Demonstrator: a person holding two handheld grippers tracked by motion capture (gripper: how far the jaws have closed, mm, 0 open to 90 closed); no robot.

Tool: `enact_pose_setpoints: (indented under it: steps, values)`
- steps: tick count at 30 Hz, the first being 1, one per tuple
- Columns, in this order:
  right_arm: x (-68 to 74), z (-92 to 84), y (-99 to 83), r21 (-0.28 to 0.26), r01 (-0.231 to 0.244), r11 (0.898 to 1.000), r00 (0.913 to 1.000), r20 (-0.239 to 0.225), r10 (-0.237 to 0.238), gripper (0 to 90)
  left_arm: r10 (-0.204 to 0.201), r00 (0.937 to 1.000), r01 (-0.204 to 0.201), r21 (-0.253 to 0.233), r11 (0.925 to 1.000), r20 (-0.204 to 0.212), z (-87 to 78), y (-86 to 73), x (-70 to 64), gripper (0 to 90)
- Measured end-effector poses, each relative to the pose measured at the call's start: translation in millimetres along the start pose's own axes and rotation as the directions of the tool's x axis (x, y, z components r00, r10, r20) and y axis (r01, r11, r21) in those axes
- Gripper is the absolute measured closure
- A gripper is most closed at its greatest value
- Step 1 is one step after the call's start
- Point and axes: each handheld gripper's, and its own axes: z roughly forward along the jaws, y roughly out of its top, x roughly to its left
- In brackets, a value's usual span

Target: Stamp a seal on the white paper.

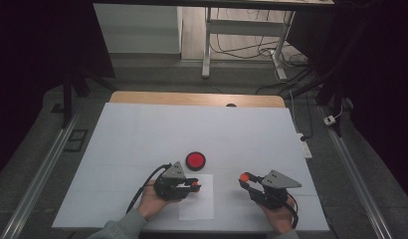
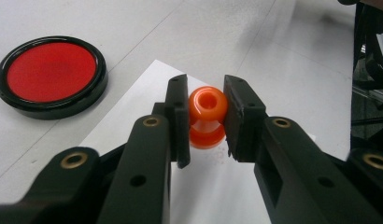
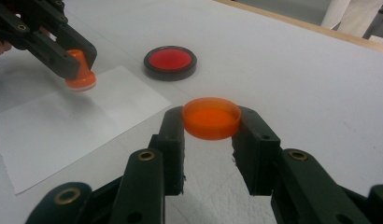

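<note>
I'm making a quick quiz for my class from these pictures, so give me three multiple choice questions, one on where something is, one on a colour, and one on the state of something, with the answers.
1. Where does the ink pad lie?
A. On the table beside the sheet of paper
B. On the sheet of paper
C. Between a gripper's jaws

2. What colour is the stamp in the left gripper?
A. Blue
B. Orange
C. Green

3. What is the state of the right gripper?
A. Open and empty
B. Shut on nothing
C. Shut on the round orange cap

Answers: 1 A, the high view shows the pad just beyond the paper's far edge. 2 B, the left gripper view shows it orange. 3 C, the right gripper view shows both jaws pressing the cap's sides.
</note>
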Motion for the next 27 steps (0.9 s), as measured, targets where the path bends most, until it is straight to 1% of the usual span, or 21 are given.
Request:
enact_pose_setpoints:
  steps: [14, 22, 27]
  values:
    - [0.2, 0.7, -0.2, -0.001, 0.000, 1.000, 1.0000, -0.003, 0.000, 64.2, 0.010, 0.9998, -0.010, 0.027, 0.9996, -0.019, 7.2, -1.8, -0.6, 72.5]
    - [0.4, 0.7, -0.1, -0.001, 0.001, 1.000, 1.0000, -0.004, -0.001, 64.2, 0.041, 0.9981, -0.038, 0.061, 0.9974, -0.045, 13.6, -3.0, -3.4, 72.5]
    - [0.2, 0.6, -0.2, 0.002, 0.001, 1.000, 1.0000, -0.004, -0.001, 64.2, 0.042, 0.9978, -0.039, 0.064, 0.9972, -0.051, 14.1, -3.4, -2.9, 72.5]
